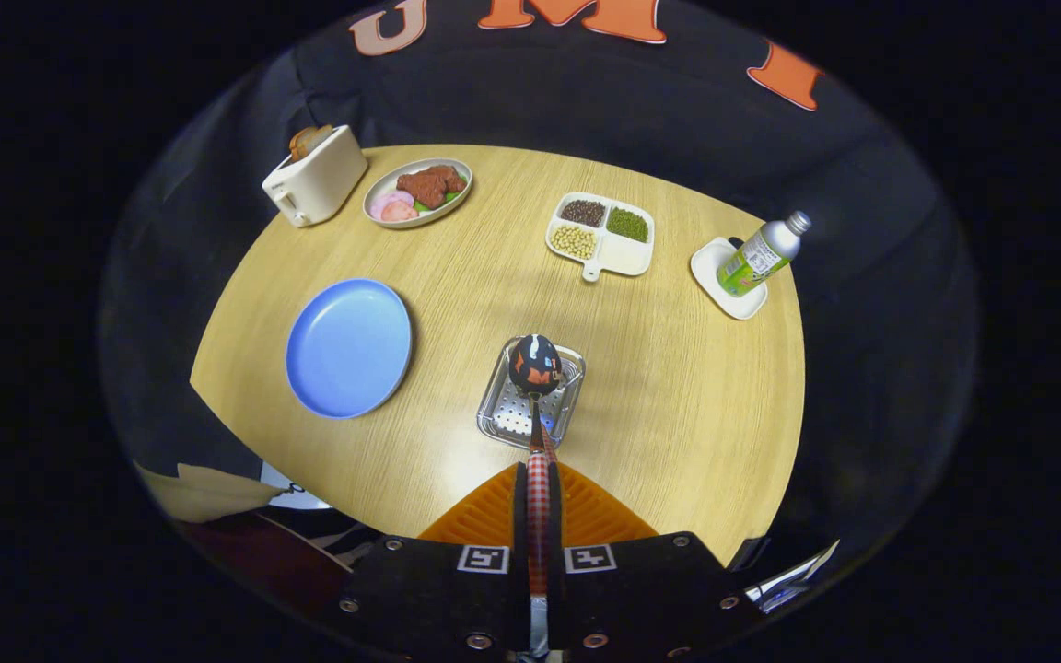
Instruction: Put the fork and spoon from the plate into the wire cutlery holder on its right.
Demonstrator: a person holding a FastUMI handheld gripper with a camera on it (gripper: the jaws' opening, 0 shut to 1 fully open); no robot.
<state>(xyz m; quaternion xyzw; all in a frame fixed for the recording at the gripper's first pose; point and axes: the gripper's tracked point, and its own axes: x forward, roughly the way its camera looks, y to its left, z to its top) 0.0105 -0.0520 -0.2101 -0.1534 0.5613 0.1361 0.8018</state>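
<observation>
Spoon [536,405] is clamped by its checked handle between my fingers [519,516], its bowl held just ahead of them above the perforated metal cutlery holder [512,419]. Blue plate [348,347] lies bare, ahead and left of my gripper [538,516].

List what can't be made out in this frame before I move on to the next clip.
- Fork: a sliver shows beside the spoon; the spoon's handle covers the rest, so its state is unclear.
- Holder: the spoon's bowl hides part of its inside.
- Gripper: fingers shut on the spoon's handle; the handle's end is hidden by its body.
- Toaster: the item in its slot is too small to identify.
</observation>
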